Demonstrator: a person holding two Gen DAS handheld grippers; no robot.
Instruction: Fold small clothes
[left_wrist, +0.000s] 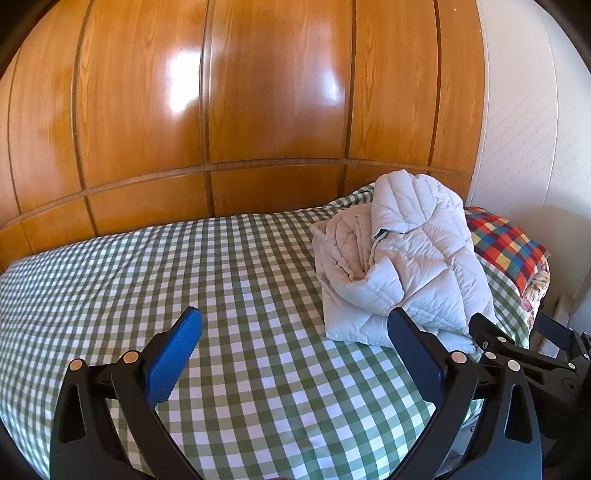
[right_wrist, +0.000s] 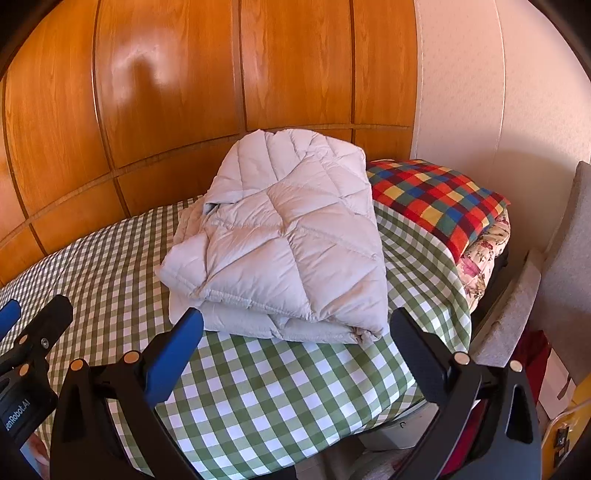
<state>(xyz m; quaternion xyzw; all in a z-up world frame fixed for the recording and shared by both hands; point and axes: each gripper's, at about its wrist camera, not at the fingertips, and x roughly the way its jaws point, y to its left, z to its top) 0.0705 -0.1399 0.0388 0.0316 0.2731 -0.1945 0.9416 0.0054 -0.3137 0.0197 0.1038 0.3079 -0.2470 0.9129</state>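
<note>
Both of our grippers hang over the green checked bedspread (left_wrist: 229, 280) with fingers spread wide and nothing between them — the left gripper (left_wrist: 291, 325) toward the middle of the bed, the right gripper (right_wrist: 295, 325) just short of the pale quilted jacket (right_wrist: 284, 236). That jacket lies folded in a thick bundle near the bed's right end, beside a multicoloured checked pillow (right_wrist: 436, 195) — wooden wall panels (left_wrist: 258, 92) rise behind.

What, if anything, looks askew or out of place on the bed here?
Little stands out. The quilted jacket lies folded on the green checked cover, though its left edge bunches unevenly. Both tools, left tool and right tool, are open and empty.
</note>
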